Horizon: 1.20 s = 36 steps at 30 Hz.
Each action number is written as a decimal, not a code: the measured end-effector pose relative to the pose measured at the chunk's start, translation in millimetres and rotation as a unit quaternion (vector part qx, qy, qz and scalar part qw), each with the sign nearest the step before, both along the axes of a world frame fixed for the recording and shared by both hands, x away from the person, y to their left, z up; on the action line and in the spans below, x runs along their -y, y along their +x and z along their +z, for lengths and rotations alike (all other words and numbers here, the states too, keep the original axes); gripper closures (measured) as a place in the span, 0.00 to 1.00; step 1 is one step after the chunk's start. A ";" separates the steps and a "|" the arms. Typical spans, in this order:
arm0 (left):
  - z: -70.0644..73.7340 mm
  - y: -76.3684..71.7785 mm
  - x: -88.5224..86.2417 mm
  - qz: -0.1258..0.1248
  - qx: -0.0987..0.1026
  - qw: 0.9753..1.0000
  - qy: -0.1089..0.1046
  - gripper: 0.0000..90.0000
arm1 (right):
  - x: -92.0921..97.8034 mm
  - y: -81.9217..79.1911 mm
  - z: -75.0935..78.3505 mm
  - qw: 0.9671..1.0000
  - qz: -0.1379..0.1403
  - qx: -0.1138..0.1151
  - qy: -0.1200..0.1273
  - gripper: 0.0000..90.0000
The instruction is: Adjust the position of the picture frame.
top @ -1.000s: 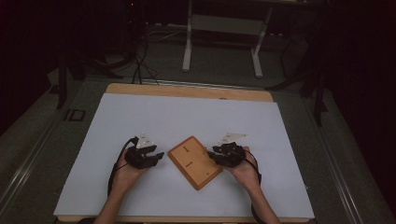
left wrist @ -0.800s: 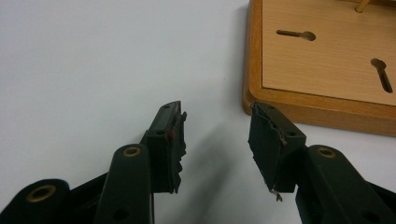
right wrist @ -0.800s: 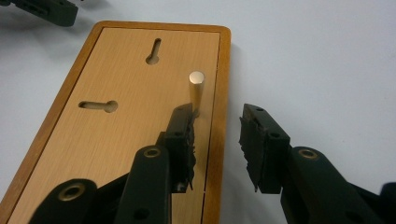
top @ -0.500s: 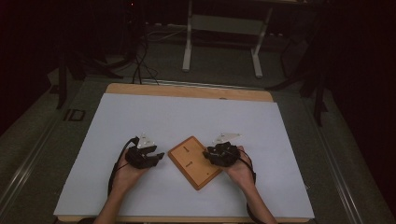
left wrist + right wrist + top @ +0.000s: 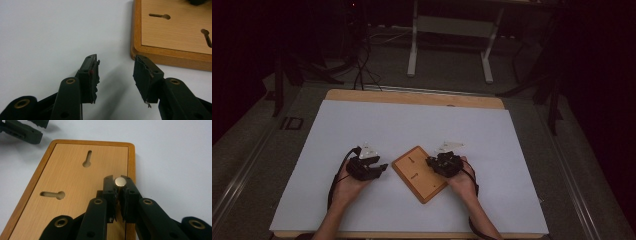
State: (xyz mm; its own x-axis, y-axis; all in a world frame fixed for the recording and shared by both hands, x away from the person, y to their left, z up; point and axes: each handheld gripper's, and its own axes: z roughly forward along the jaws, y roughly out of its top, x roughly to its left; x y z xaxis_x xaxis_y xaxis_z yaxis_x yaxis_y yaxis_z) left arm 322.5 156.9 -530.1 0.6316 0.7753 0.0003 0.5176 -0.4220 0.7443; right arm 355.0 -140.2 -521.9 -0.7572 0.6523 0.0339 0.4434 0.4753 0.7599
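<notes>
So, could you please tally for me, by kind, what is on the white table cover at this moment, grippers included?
Wooden board with two keyhole slots: 1
Small round metal piece, clamped in the right gripper over the board's edge: 1
Black two-jaw grippers: 2, the right one and the left gripper, which is open beside the board
Total: 4

Wooden board: pale tan face with faint straight grain, darker orange-brown rim all round; two keyhole slots in it show dark. Small round peg above the board's edge: shiny silver-cream. Right gripper and left gripper: matte black, brass-coloured rivets. Table cover under the board: plain white, unpatterned.
</notes>
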 end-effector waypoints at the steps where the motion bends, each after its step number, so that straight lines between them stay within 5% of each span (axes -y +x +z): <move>1: 0.0 0.0 0.0 0.000 0.000 1.000 0.000 0.60 | 0.0 0.0 0.0 1.000 0.000 0.000 0.000 0.92; 10: -0.5 0.5 0.6 0.000 -0.001 1.000 0.000 0.60 | 5.8 1.8 -4.4 0.998 -0.013 -0.022 0.049 0.93; 22: -0.3 0.1 1.7 -0.008 0.001 1.000 0.002 0.63 | 8.4 5.0 -5.0 0.997 -0.014 -0.038 0.070 0.93; 36: -3.1 1.8 8.8 -0.031 -0.005 0.999 0.009 0.92 | 8.0 2.5 3.6 0.996 0.007 -0.031 0.086 0.93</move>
